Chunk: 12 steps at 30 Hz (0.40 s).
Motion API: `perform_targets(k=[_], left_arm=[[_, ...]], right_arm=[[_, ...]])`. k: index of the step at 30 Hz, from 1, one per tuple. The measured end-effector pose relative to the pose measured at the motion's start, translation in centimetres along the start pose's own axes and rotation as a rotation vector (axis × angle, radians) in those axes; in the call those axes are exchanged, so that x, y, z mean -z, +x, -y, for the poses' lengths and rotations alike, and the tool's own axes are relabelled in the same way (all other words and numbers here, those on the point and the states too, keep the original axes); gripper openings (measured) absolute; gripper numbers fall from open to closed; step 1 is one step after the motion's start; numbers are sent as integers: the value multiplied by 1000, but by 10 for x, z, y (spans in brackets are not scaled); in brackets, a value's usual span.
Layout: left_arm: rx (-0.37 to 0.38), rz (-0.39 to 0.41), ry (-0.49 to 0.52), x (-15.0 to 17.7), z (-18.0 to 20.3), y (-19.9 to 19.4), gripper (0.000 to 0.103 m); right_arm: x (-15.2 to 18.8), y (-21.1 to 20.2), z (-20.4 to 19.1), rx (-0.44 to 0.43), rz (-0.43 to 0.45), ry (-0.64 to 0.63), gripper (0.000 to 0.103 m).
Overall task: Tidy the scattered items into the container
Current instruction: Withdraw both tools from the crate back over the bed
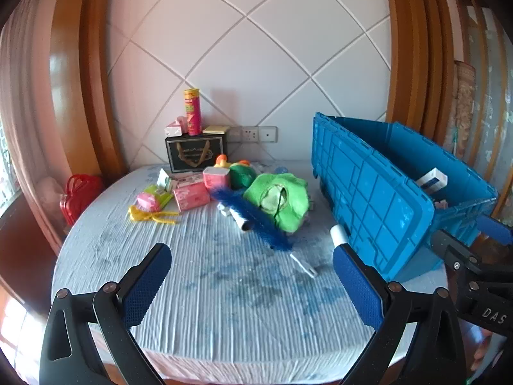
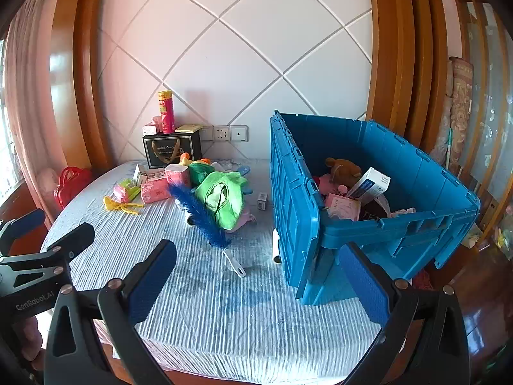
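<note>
The blue container [image 2: 368,224] stands open at the table's right edge, with a box and toys inside. Left of it lie a green cloth [image 2: 221,195] and a blue brush [image 2: 198,215]. My left gripper [image 1: 253,285] and right gripper [image 2: 256,282] are both wide open and empty.

Each claw [image 1: 251,285] has black arms, silver rivets, textured blue pads [image 2: 150,280] and white lettering.

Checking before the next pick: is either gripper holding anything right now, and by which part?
Nothing is held. The left gripper and right gripper are both open and empty above the table.
</note>
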<state>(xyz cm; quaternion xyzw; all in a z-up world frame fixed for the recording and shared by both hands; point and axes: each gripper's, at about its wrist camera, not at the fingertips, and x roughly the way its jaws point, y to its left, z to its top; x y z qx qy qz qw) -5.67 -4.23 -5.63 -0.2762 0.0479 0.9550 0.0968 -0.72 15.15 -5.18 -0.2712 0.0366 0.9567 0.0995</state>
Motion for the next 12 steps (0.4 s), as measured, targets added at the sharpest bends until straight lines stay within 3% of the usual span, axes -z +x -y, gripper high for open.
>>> perform_targets(k=[12], left_arm=[[-25,10,-1,7,-11,-11,102]], right_arm=[[4,-7,-17,-3,6,-9,103]])
